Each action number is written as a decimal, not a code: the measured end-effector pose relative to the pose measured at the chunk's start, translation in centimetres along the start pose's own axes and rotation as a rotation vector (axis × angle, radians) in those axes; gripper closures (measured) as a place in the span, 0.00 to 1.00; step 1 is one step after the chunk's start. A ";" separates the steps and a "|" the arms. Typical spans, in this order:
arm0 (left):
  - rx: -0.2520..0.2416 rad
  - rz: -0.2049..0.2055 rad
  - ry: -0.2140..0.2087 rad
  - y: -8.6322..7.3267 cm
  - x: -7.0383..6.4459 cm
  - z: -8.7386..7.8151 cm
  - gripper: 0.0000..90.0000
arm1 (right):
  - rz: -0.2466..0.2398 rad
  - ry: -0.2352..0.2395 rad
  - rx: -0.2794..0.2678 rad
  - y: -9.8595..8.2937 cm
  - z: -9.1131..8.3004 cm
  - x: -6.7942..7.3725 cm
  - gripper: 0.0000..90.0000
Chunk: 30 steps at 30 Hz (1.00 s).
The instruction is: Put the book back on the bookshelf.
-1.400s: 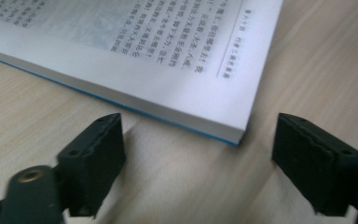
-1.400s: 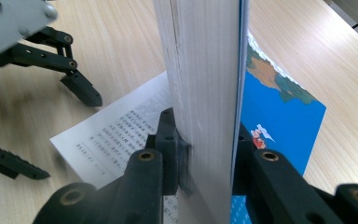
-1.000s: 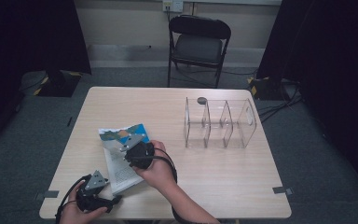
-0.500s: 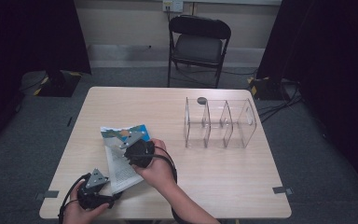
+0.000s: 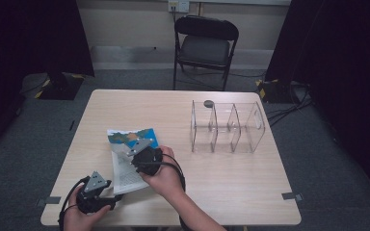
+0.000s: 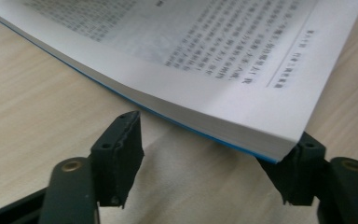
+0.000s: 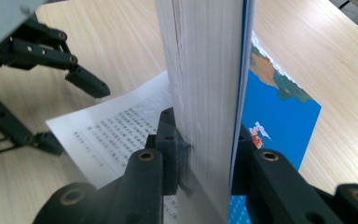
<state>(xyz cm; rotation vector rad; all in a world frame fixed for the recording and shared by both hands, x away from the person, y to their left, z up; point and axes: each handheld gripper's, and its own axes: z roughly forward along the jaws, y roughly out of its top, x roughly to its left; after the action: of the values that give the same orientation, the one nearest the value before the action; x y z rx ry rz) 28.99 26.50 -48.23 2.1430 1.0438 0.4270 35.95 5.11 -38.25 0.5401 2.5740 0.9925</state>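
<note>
Near the counter's (image 5: 250, 192) front-left corner, the left hand-held gripper (image 6: 205, 163) gapes wide at the open book's (image 5: 125, 163) lower corner, holding nothing. Beyond, the right hand-held gripper (image 7: 205, 158) pinches a raised page block; keep that pinch steady.

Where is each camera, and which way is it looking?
High view: sits above the person's side of the table, looking forward and down at the open book, clear organizer and chair; both hands and forearms show.
Left gripper view: rides the left gripper, looking low across the tabletop at the book's page corner between its open jaws.
Right gripper view: rides the right gripper, looking along jaws shut on the book's block of pages; the left gripper appears at upper left.
Shared: all three show the book.
</note>
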 end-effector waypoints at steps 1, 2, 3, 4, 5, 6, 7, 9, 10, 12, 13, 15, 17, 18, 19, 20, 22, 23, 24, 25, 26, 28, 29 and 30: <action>-0.007 -0.005 0.005 0.0 0.1 0.0 0.37 | 0.000 0.000 0.000 0.0 0.0 0.0 0.82; -0.005 -0.006 0.010 0.0 0.2 -0.1 0.37 | -0.006 0.002 0.002 0.0 0.0 0.0 0.82; 0.004 -0.008 0.010 0.0 0.4 0.0 0.37 | -0.006 -0.001 0.008 -0.1 0.1 0.2 0.82; 0.005 -0.021 0.002 -0.2 0.7 0.1 0.37 | -0.016 -0.004 0.009 -0.3 0.1 0.3 0.81; 0.005 -0.021 0.002 -0.2 0.7 0.1 0.36 | -0.016 -0.004 0.009 -0.3 0.1 0.3 0.81; -0.007 -0.030 -0.016 -0.2 0.9 0.3 0.36 | -0.016 -0.005 0.007 -0.6 0.3 0.6 0.81; -0.013 -0.030 -0.020 -0.2 0.9 0.3 0.36 | -0.016 -0.005 0.007 -0.6 0.3 0.6 0.81; -0.033 -0.035 -0.042 -0.2 1.0 0.5 0.36 | -0.018 -0.003 0.006 -0.8 0.4 0.7 0.81; -0.048 -0.047 -0.050 -0.1 1.1 0.5 0.36 | -0.024 -0.003 0.008 -1.0 0.4 0.7 0.81; -0.048 -0.043 -0.053 -0.1 1.2 0.7 0.35 | -0.033 -0.001 0.012 -1.3 0.7 1.0 0.81; -0.048 -0.043 -0.053 -0.1 1.2 0.7 0.35 | -0.033 -0.001 0.012 -1.3 0.7 1.0 0.81; -0.050 -0.044 -0.056 -0.1 1.1 1.0 0.35 | -0.040 -0.001 0.015 -1.5 0.9 1.2 0.81; -0.045 -0.036 -0.060 0.0 1.2 1.0 0.35 | -0.040 -0.002 0.017 -1.8 1.1 1.4 0.81; -0.063 -0.067 -0.077 0.2 1.4 1.5 0.35 | -0.042 0.005 0.018 -2.2 1.4 1.6 0.81; -0.063 -0.067 -0.077 0.2 1.4 1.5 0.32 | -0.042 0.005 0.018 -2.2 1.4 1.6 0.81; -0.066 -0.078 -0.074 0.3 1.4 1.6 0.32 | -0.041 0.004 0.024 -2.5 1.5 1.8 0.80; -0.051 -0.063 -0.070 0.4 1.4 1.9 0.30 | -0.035 0.008 0.021 -3.4 1.9 2.1 0.80; -0.051 -0.063 -0.070 0.4 1.4 1.9 0.30 | -0.034 0.014 0.022 -3.6 2.1 2.1 0.80; -0.044 -0.053 -0.068 0.4 1.6 2.0 0.30 | -0.038 0.017 0.026 -3.8 2.3 2.2 0.79; -0.044 -0.053 -0.068 0.4 1.6 2.0 0.29 | -0.040 0.021 0.023 -4.0 2.6 2.4 0.79; -0.026 -0.041 -0.063 0.5 1.6 2.1 0.29 | -0.045 0.028 0.029 -4.2 2.9 2.5 0.79; -0.033 -0.035 -0.060 0.6 1.6 2.2 0.28 | -0.046 0.025 0.023 -4.4 3.1 2.6 0.79; -0.033 -0.035 -0.060 0.6 1.6 2.2 0.28 | -0.037 0.027 0.025 -4.4 3.0 2.6 0.79; -0.025 -0.017 -0.056 0.7 1.6 2.1 0.28 | -0.035 0.029 0.019 -4.5 3.0 2.5 0.78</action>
<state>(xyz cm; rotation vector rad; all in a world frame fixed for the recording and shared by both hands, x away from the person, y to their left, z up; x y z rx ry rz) 31.56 26.55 -49.20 2.1107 1.0191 0.3676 34.05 4.91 -43.89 0.4878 2.6118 0.9726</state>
